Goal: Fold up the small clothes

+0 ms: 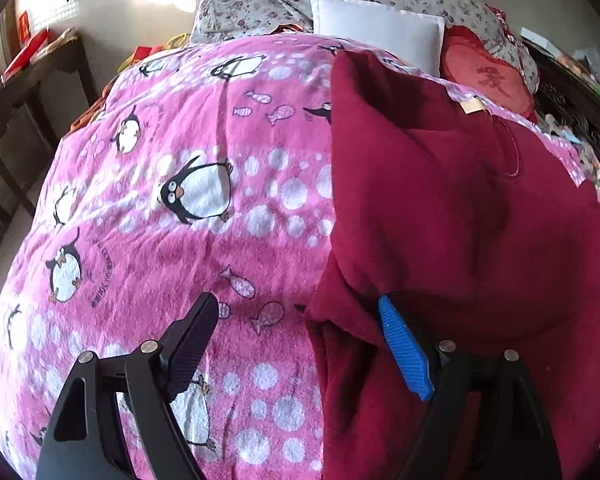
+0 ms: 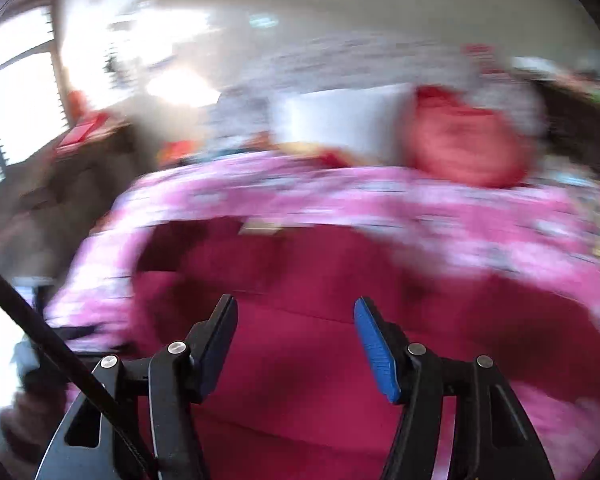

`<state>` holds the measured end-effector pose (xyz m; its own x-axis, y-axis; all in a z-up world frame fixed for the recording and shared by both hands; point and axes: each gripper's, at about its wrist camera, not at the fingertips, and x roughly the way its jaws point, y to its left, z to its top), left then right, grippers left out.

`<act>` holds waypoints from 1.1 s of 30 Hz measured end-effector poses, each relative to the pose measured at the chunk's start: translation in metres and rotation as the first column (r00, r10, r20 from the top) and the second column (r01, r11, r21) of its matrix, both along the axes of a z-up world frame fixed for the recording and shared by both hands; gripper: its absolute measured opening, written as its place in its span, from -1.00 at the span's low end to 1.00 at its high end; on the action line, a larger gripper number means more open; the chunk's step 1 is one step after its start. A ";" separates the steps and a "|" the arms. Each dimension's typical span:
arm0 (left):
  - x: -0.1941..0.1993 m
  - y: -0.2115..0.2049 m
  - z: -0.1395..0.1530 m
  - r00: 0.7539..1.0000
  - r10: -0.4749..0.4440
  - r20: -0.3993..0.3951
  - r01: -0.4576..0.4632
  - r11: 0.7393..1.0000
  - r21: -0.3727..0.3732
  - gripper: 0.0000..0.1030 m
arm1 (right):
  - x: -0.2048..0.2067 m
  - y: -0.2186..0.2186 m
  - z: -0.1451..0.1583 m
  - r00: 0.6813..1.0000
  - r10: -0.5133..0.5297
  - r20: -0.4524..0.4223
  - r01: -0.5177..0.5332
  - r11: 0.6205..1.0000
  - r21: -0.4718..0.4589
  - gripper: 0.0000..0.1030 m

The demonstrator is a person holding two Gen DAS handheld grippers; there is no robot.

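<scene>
Pink penguin blanket [image 1: 188, 184] covers the bed; dark red garment [image 1: 452, 208] lies at its 3 o'clock side, partly folded, more folds judged outstanding. Left gripper [image 1: 300, 316] and right gripper [image 2: 296, 312] both open, holding nothing.

A dark red fleece garment [image 1: 440, 208] is lying partly folded on the right of the bed, its near edge bunching in soft creases.
</scene>
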<state>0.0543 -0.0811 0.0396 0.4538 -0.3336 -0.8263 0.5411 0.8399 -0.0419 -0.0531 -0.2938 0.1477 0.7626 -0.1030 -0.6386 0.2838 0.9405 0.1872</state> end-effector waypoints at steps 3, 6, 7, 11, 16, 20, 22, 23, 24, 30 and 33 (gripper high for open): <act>0.001 0.002 -0.002 1.000 -0.003 -0.009 0.003 1.000 -0.012 0.58 | 0.074 0.042 -0.017 0.982 0.187 -0.039 -0.186 0.982 0.025 0.36; 0.003 0.005 -0.003 1.000 -0.012 -0.016 0.012 1.000 -0.029 0.58 | 0.145 0.068 -0.052 0.949 0.274 -0.159 -0.263 0.961 0.085 0.36; 0.004 0.006 -0.004 1.000 -0.014 -0.019 0.013 0.999 -0.035 0.58 | 0.157 0.071 -0.063 0.936 0.294 -0.193 -0.278 0.955 0.105 0.32; 0.007 0.012 -0.009 1.000 -0.017 -0.025 0.016 0.998 -0.063 0.58 | 0.170 0.092 -0.076 0.893 0.381 -0.240 -0.365 0.925 0.108 -0.83; 0.016 0.021 -0.005 0.999 0.045 -0.021 -0.047 0.992 -0.117 0.58 | 0.174 0.117 -0.039 0.917 0.378 -0.129 -0.389 0.919 -0.072 -0.86; 0.019 0.026 -0.001 0.995 0.095 0.015 -0.093 0.989 -0.115 0.58 | 0.204 0.129 -0.049 0.944 0.303 -0.132 -0.325 0.923 -0.206 -0.87; 0.023 0.028 -0.004 0.995 0.102 0.004 -0.101 0.989 -0.104 0.58 | 0.212 0.122 -0.061 0.950 0.284 -0.131 -0.306 0.931 -0.198 -0.84; 0.024 0.028 -0.006 0.995 0.102 0.001 -0.101 0.990 -0.101 0.58 | 0.212 0.119 -0.064 0.950 0.284 -0.130 -0.304 0.936 -0.179 -0.83; 0.024 0.029 -0.005 0.995 0.098 0.004 -0.097 0.990 -0.101 0.58 | 0.210 0.114 -0.062 0.952 0.281 -0.121 -0.298 0.940 -0.164 -0.71; 0.017 0.040 0.019 0.992 0.108 0.070 -0.100 0.989 -0.112 0.58 | 0.108 0.066 -0.013 0.976 0.208 -0.071 -0.216 0.966 -0.140 0.51; 0.008 0.039 0.034 0.991 0.088 0.097 -0.076 0.989 -0.127 0.58 | 0.039 0.019 0.001 0.995 0.039 -0.095 -0.060 0.973 -0.222 0.60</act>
